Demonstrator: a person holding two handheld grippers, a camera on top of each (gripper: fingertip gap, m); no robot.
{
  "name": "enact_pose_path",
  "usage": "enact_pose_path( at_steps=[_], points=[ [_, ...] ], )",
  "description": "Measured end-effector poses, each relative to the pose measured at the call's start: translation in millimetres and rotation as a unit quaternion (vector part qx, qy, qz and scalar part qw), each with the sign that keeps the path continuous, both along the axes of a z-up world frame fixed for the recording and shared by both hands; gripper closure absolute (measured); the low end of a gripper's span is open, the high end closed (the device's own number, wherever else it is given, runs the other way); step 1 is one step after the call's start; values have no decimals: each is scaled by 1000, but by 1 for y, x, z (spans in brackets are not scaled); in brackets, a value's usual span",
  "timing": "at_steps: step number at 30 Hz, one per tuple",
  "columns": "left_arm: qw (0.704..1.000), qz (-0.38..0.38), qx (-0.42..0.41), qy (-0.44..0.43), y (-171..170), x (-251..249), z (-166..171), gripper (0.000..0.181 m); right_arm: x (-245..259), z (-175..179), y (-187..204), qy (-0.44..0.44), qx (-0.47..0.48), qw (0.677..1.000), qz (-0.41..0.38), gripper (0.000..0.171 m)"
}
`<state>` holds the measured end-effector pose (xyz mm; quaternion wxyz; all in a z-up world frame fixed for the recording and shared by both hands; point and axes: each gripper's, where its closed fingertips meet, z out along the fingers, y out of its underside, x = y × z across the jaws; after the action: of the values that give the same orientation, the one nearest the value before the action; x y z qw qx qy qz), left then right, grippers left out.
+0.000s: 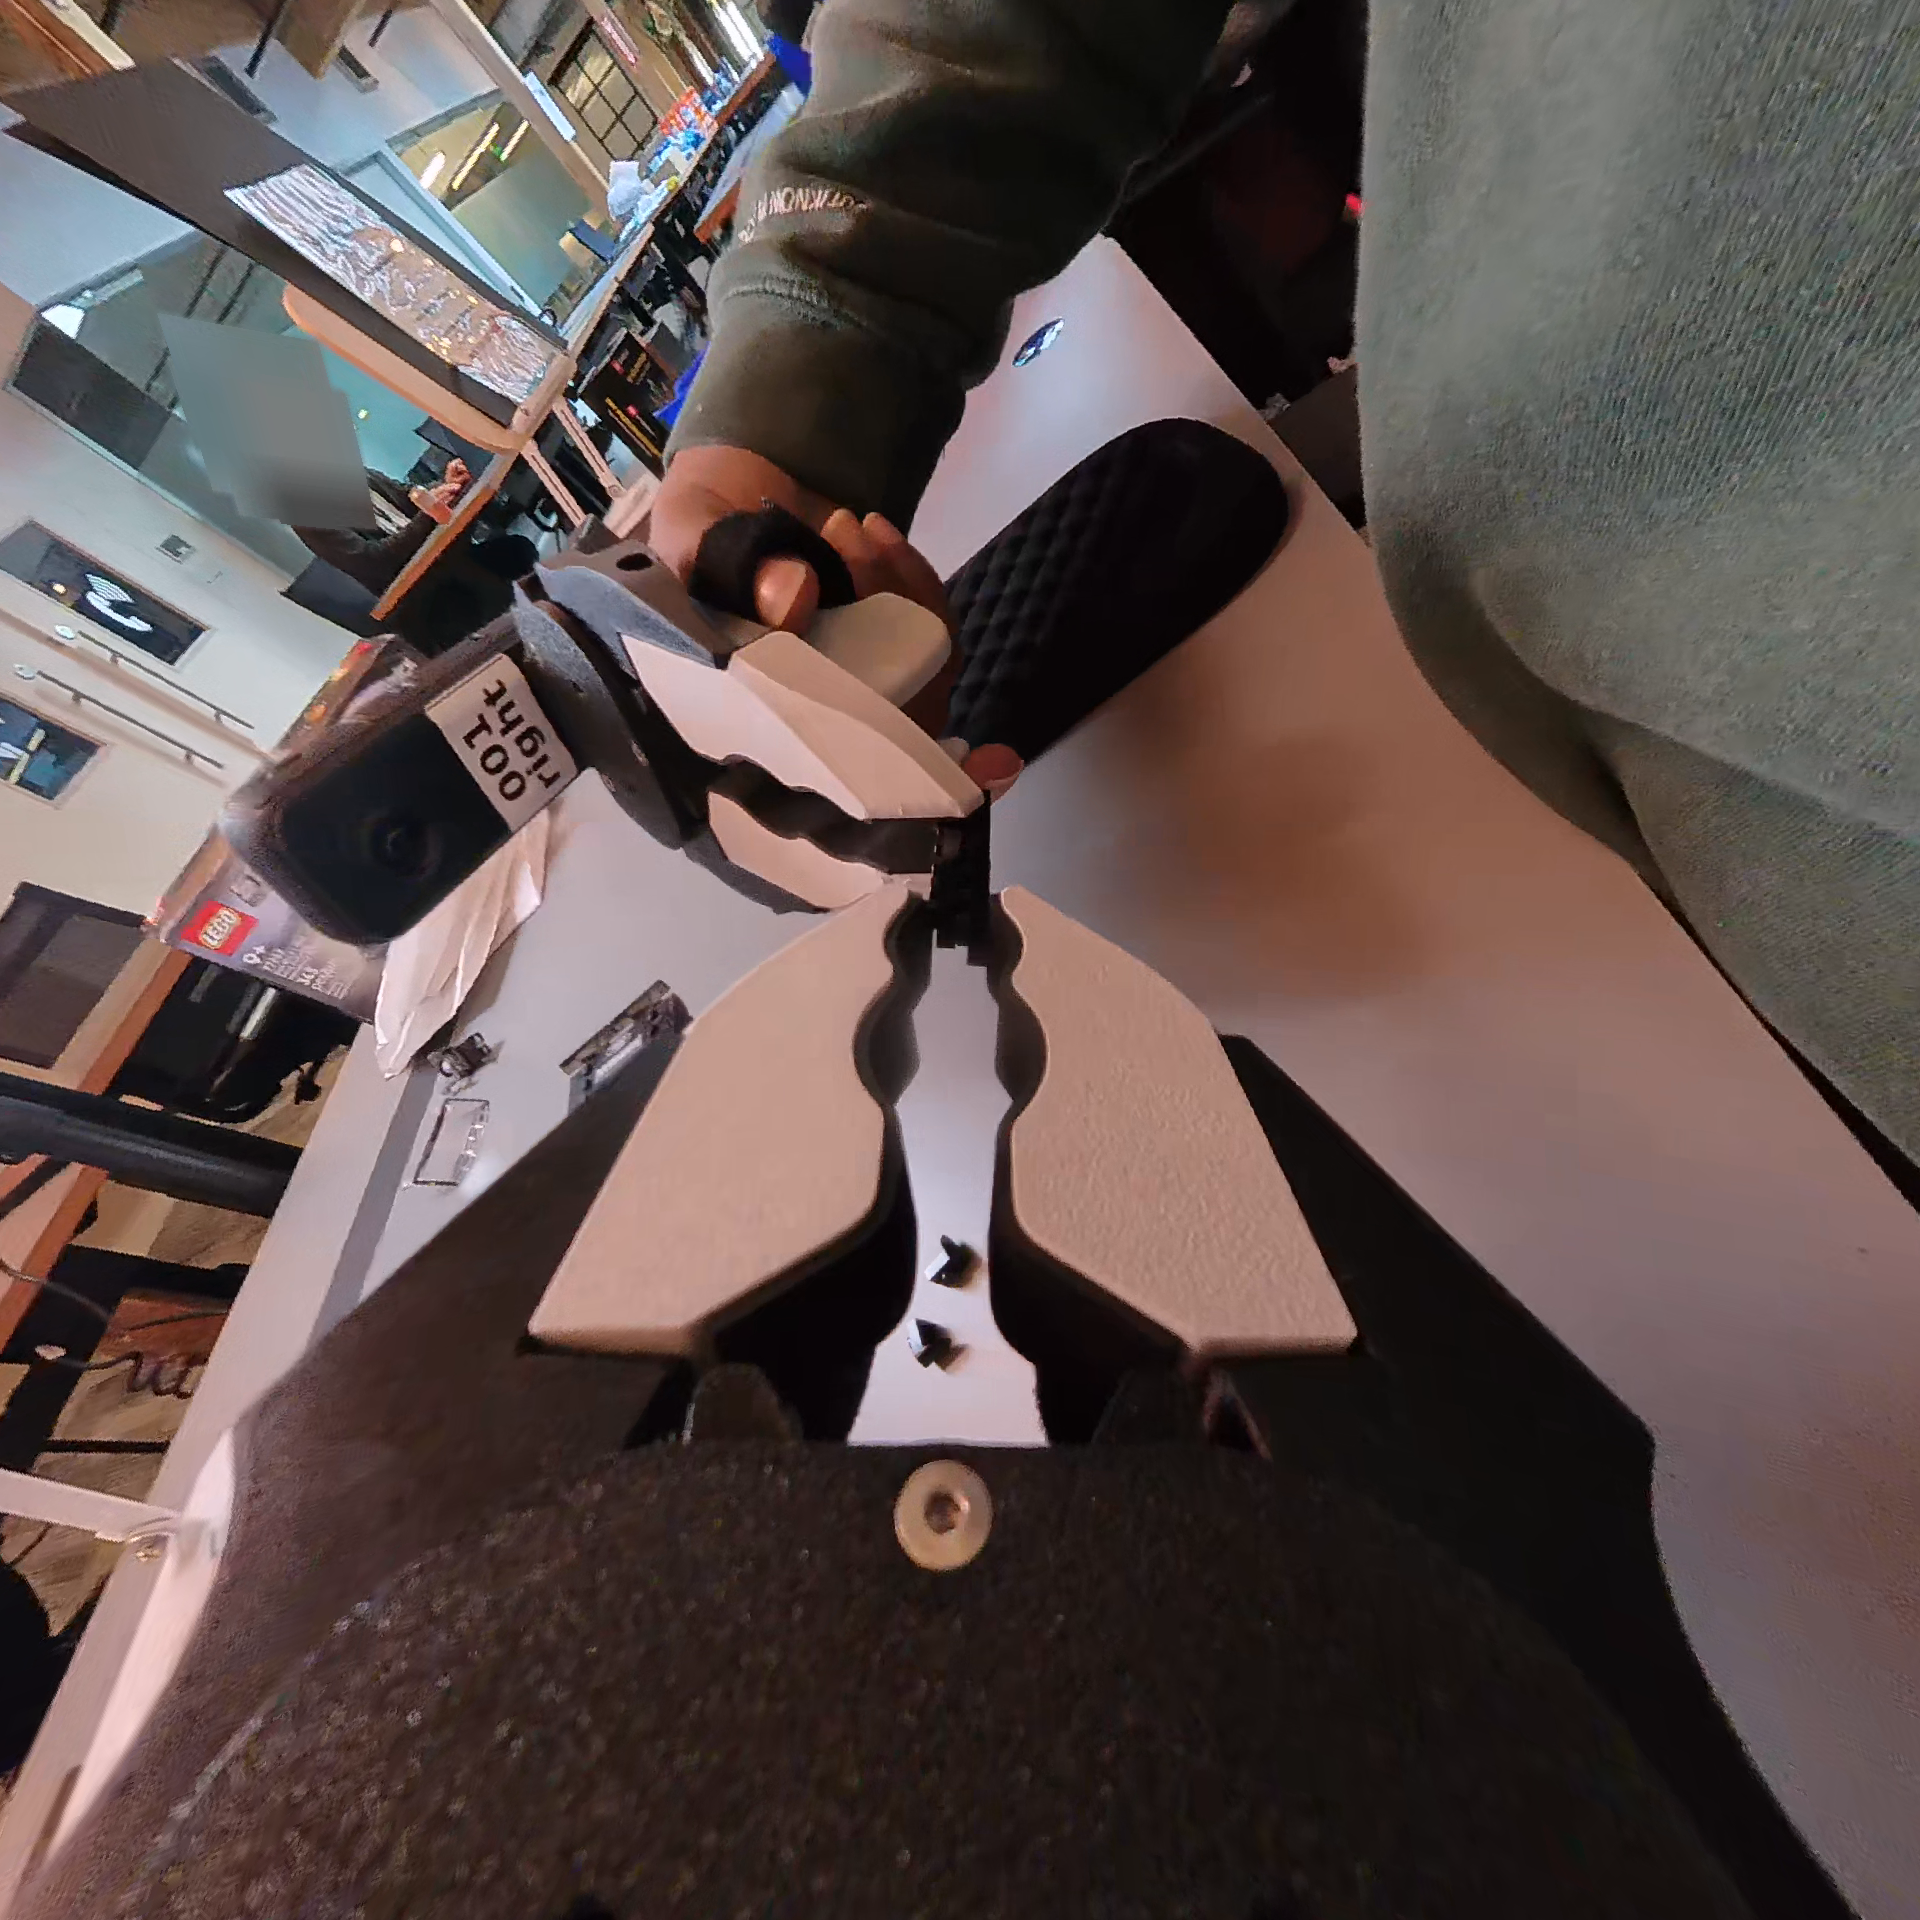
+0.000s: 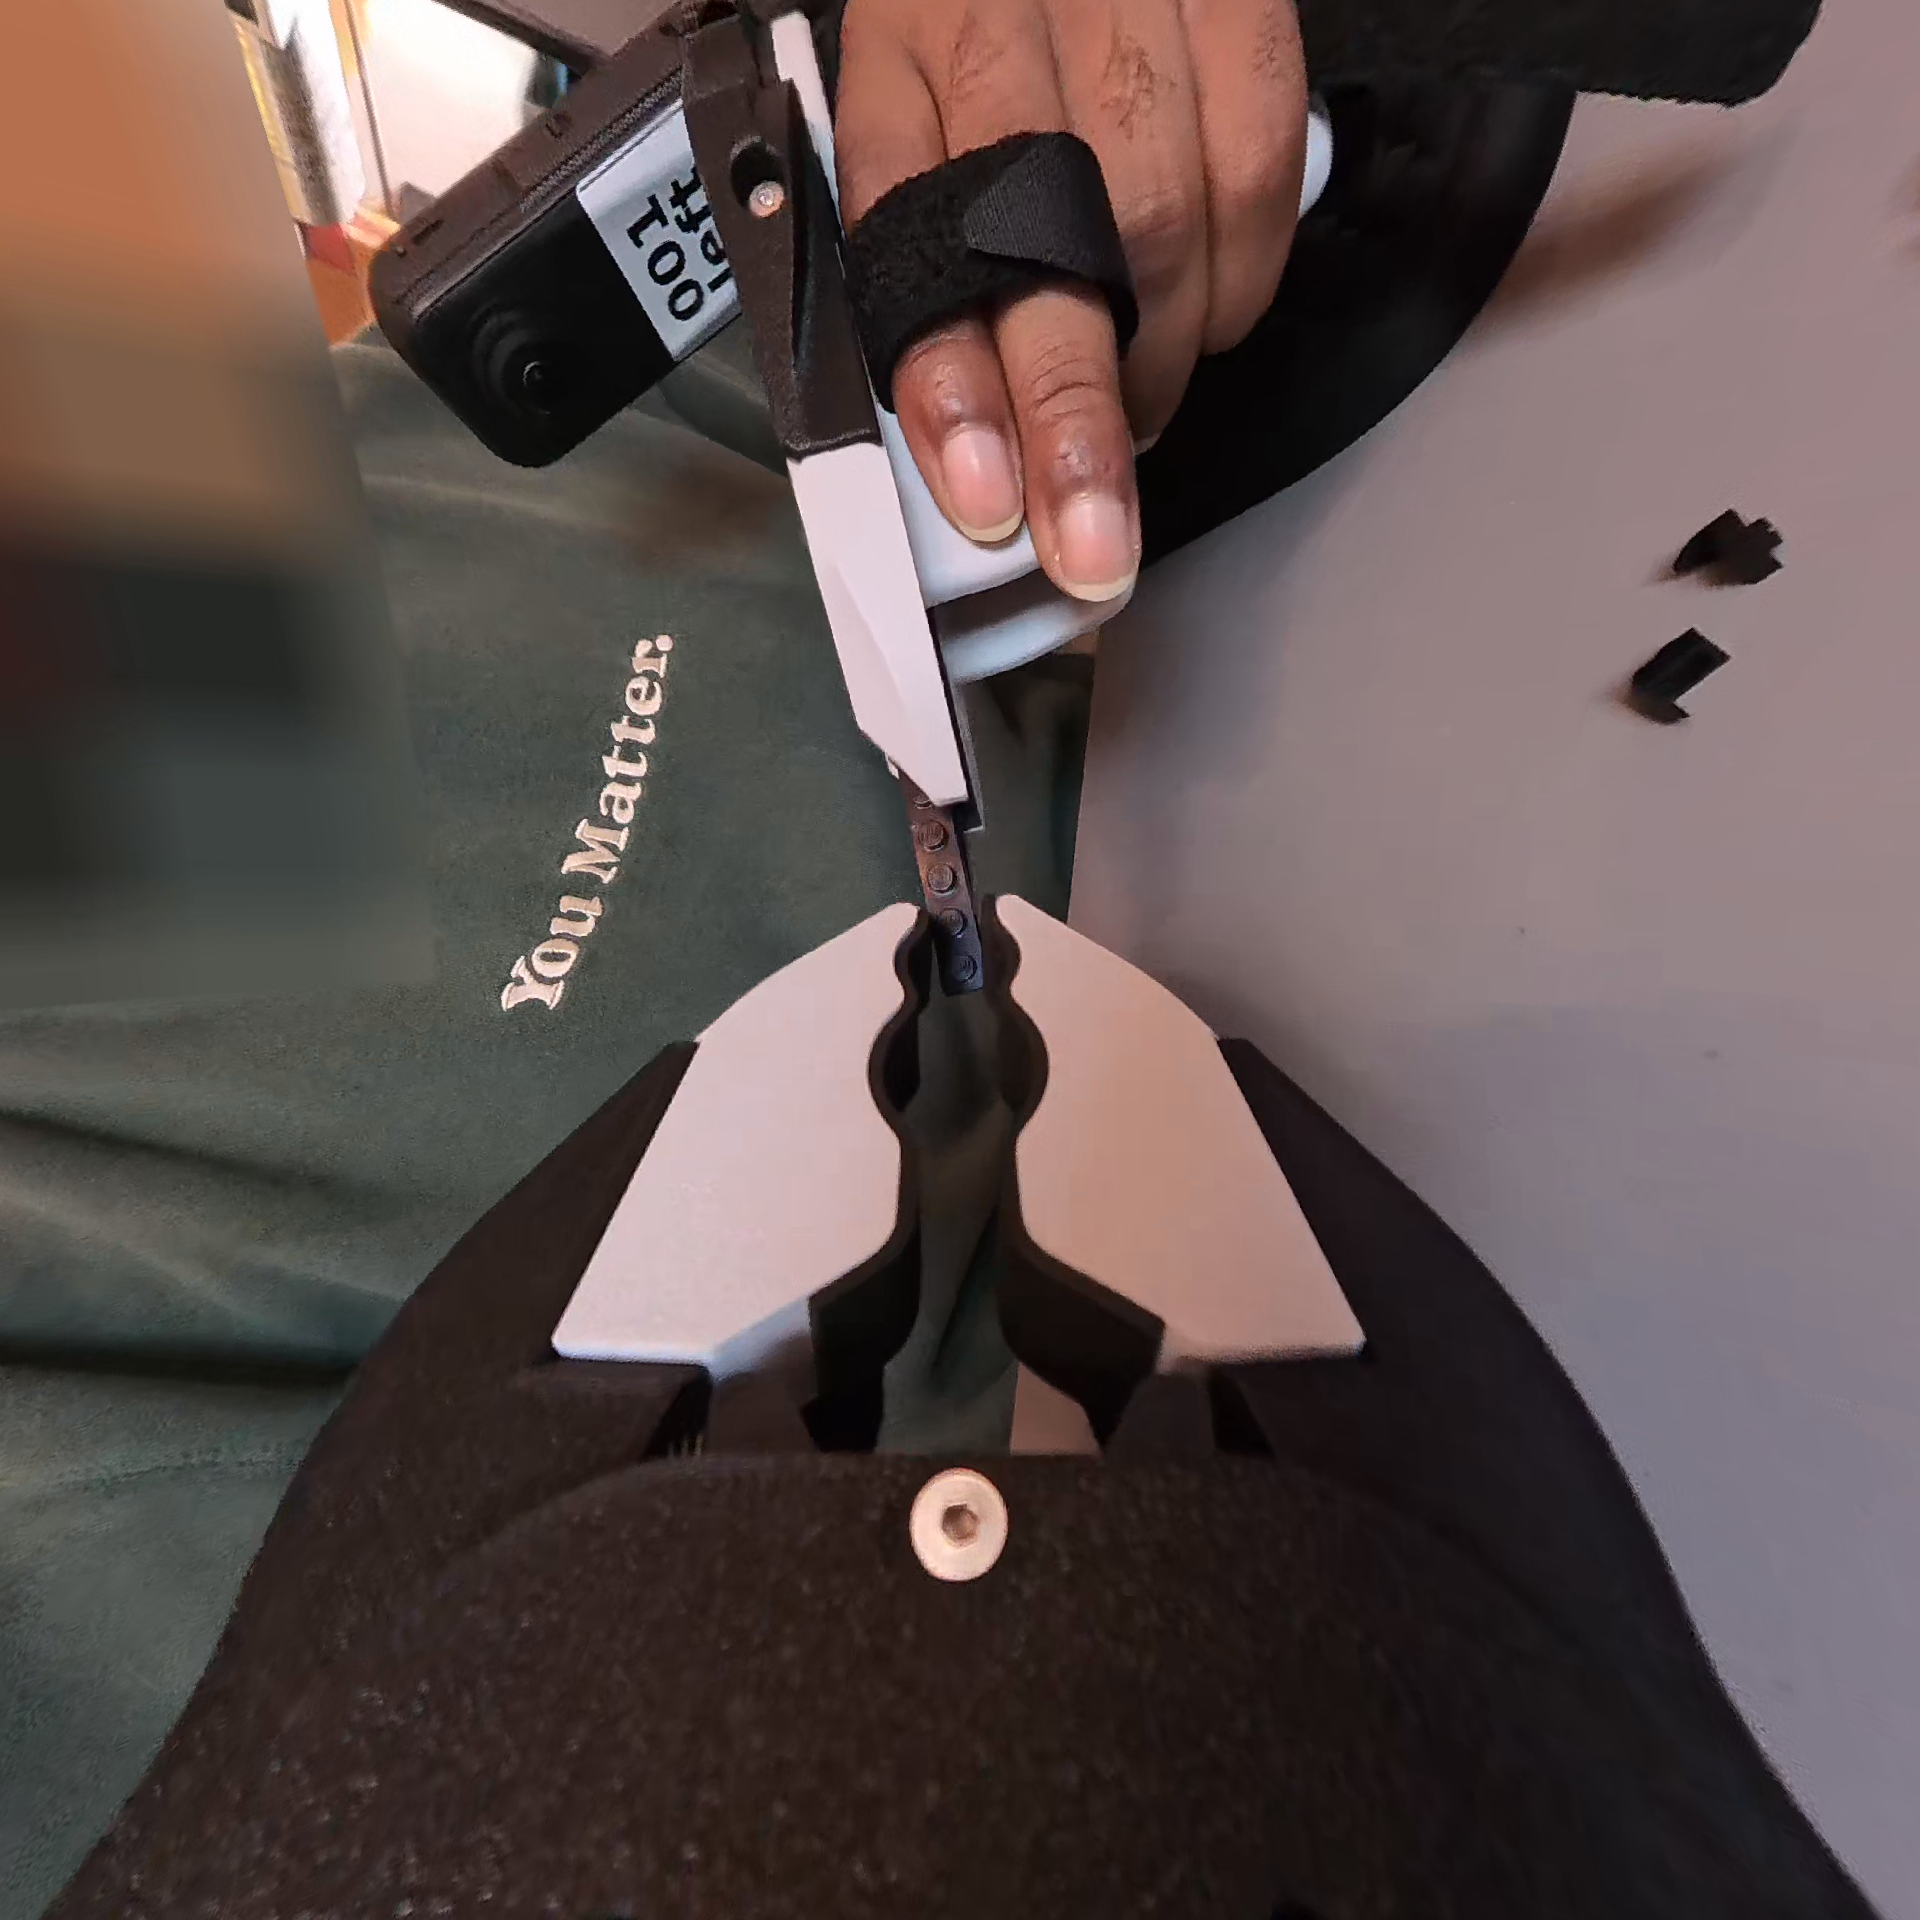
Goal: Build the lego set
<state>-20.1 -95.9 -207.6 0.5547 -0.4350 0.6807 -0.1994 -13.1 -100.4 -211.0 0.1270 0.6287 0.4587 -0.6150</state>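
Left gripper (image 1: 958,909) is nearly closed, tips pinching one end of a thin black studded lego strip (image 1: 956,883). Right gripper (image 2: 958,920) is likewise almost closed, clamped on the other end of the same strip (image 2: 951,904). The strip bridges the two grippers, held in the air above the white table (image 1: 1351,935), near the table edge by the person's torso.

Left wrist view: through the gap between the left fingers, two small black lego pieces (image 1: 940,1304) lie on the table, apart from each other and near the gripper base. Beyond the tips the right gripper (image 1: 940,831) meets the strip, its camera (image 1: 384,821) pointing back; a hand (image 1: 790,561) with a black strap grips it. Farther left on the table: a clear small piece (image 1: 452,1138), a dark grey part (image 1: 623,1039), crumpled white paper (image 1: 457,945), and the lego box (image 1: 270,945) at the far edge.

Right wrist view: the left gripper (image 2: 940,800) comes down from above onto the strip, its fingers seen edge-on, hand (image 2: 1039,312) strapped on. The same two black pieces (image 2: 1704,613) sit to the right on the table. A green sweatshirt (image 2: 520,727) fills the left.
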Motion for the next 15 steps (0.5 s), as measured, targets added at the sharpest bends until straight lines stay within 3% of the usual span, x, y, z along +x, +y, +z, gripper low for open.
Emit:
enact_pose_path(
  at_steps=[4, 7, 12, 15],
  points=[
    [999, 8, -35, -20, 4, -1, 6, 170, -2, 9, 6, 48, 7, 998, -35, 162],
    [997, 8, -61, -53, 6, -5, 17, 170, -3, 23, 13, 125, 93, 985, -69, 147],
    [988, 7, -117, -99, 12, -9, 28, 170, -3, 31, 20, 191, 311, 923, -124, 137],
    [984, 10, -137, -113, 17, -10, 30, 170, -7, 23, 23, 177, 412, 882, -146, 140]
  ],
)
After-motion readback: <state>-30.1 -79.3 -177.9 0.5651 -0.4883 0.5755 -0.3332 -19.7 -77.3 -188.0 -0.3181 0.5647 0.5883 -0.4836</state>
